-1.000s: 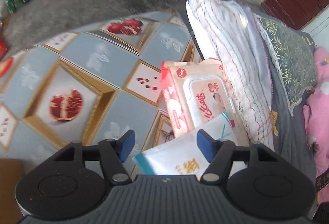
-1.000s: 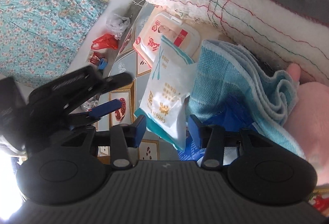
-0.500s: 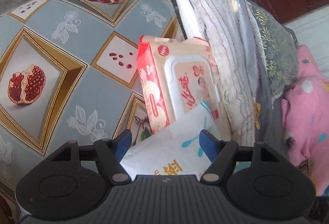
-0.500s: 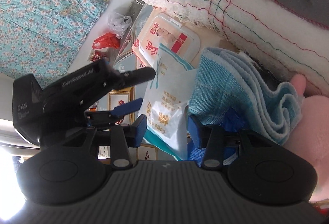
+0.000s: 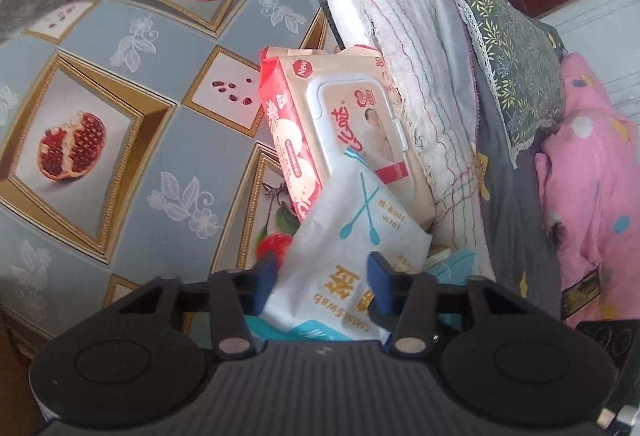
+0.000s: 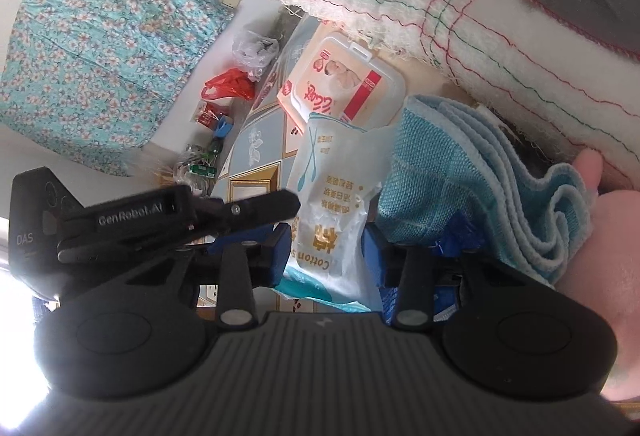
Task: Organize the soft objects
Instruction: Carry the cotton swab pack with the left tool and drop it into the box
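Looked like a home, prob. a bedroom/living rm: tabletop (image 5: pixel 120 83) w/ pomegranate-print oilcloth, folded quilts (image 5: pixel 400 47) & pink bedding (image 5: pixel 592 195) beside it, floral curtain (image 6: pixel 96 35), plastic bags (image 6: pixel 230 85) on the floor.

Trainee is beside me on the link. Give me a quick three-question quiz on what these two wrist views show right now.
1. True or false: the wet-wipes pack stands open.
2. What sits between the pads of the right tongs? A) a blue towel B) the cotton swab pack C) the wet-wipes pack
3. Fill in: the fruit printed on the tablecloth is a ____.

Key: 1 false, it is shut. 2 B. 3 pomegranate.
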A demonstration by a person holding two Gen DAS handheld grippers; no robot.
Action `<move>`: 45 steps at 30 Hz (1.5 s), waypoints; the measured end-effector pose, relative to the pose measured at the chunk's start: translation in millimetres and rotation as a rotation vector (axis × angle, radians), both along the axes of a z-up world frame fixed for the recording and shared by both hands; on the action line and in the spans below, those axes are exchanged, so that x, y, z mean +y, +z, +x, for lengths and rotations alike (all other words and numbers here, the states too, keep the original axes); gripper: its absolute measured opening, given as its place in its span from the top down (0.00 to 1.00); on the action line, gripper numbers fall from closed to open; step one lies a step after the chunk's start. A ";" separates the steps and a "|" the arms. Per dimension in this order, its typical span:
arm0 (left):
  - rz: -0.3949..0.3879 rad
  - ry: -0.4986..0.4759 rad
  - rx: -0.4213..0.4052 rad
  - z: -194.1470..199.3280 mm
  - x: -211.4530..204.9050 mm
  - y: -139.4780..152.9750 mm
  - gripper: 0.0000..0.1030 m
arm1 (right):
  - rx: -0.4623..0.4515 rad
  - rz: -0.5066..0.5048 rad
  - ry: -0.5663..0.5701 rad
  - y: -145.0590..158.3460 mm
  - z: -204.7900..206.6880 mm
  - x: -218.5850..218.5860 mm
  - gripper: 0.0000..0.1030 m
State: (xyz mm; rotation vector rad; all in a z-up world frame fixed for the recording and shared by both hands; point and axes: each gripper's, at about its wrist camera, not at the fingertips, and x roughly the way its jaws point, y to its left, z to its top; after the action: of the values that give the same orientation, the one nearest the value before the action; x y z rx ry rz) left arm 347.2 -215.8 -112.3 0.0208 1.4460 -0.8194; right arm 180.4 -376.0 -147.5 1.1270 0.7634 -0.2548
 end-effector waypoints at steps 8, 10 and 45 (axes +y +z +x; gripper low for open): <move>-0.012 -0.012 -0.103 -19.1 17.0 35.2 0.67 | -0.077 -0.037 0.020 24.3 -10.9 9.1 0.67; -0.016 -0.018 -0.121 -24.4 22.4 45.4 0.67 | -0.095 -0.041 0.026 33.6 -14.3 13.5 0.67; 0.118 0.596 -0.252 13.2 434.9 77.8 0.68 | -0.126 -0.026 0.675 106.1 156.1 385.6 0.68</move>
State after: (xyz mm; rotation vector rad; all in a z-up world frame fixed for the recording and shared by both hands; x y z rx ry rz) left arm 360.3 219.1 -34.6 -0.2019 1.1663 -0.2317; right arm 336.5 9.6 -41.5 0.7962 0.9773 0.3693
